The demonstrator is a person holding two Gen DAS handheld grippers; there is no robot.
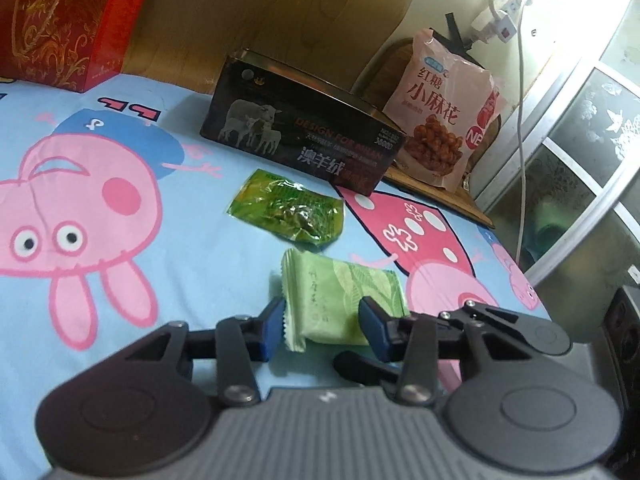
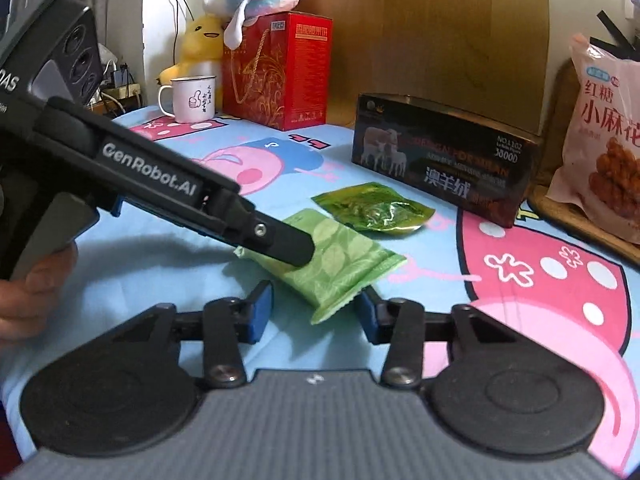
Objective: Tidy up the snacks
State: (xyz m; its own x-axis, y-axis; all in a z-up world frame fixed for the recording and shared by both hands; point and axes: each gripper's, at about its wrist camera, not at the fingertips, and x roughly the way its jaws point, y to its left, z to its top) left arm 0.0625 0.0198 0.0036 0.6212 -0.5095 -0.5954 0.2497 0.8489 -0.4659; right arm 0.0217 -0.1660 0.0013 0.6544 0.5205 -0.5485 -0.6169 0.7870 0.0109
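Observation:
A pale green pastry packet (image 1: 340,300) lies on the Peppa Pig cloth (image 1: 120,288). My left gripper (image 1: 320,326) is open with its blue pads on either side of the packet's near end. In the right wrist view the same packet (image 2: 340,260) lies between the left gripper's finger (image 2: 280,240) and my right gripper (image 2: 314,314), which is open with the packet's corner between its pads. A shiny green snack pouch (image 1: 288,210) (image 2: 376,210) lies just beyond. A dark open box (image 1: 304,140) (image 2: 440,156) stands behind it.
A pink bag of fried twists (image 1: 440,112) (image 2: 604,144) leans at the back right on a wooden board. A red gift box (image 1: 60,20) (image 2: 276,72), a white mug (image 2: 192,98) and plush toys (image 2: 240,8) stand at the back left. A white cable (image 1: 520,120) hangs at the right.

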